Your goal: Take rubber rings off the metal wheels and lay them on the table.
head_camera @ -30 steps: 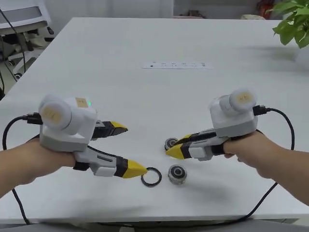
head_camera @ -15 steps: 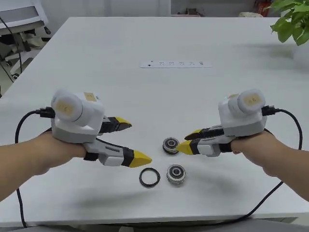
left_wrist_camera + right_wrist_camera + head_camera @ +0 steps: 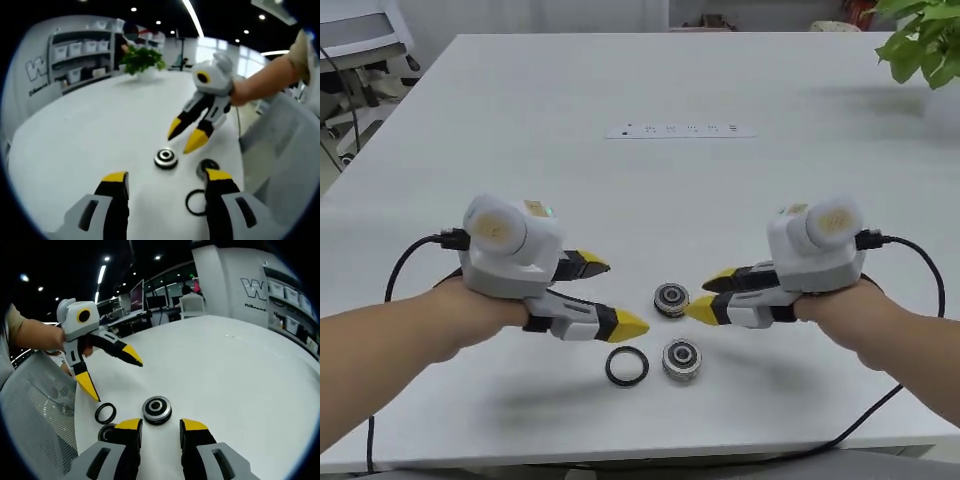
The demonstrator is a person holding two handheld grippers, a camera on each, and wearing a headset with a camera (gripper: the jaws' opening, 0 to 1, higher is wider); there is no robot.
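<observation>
logged left gripper (image 3: pixel 620 295) at lower centre-left of the head view, jaws spread wide, nothing between them. compared with half a second ago: shifted rightward in frame, lower yellow tip now just above and left of the rubber ring (image 3: pixel 627 366), not touching it. a second ago, had that tip right at the ring's left edge.

logged right gripper (image 3: pixel 703 297) at centre-right, jaws parted a moderate way, empty, tips just right of the far metal wheel (image 3: pixel 671 298). hardly moved since the earlier frame.

found ring lying flat on the table (image 3: pixel 620 80) at lower centre, off any wheel, just left of the near metal wheel (image 3: pixel 681 359), with a small gap between. found far wheel just above both, apart from them. seen no shift among ring and wheels against earlier frames. could not tell whether either wheel carries a ring of its own.

confirmed in left gripper view: ring beside own right-hand jaw near the bottom, far wheel at centre between the two grippers.
</observation>
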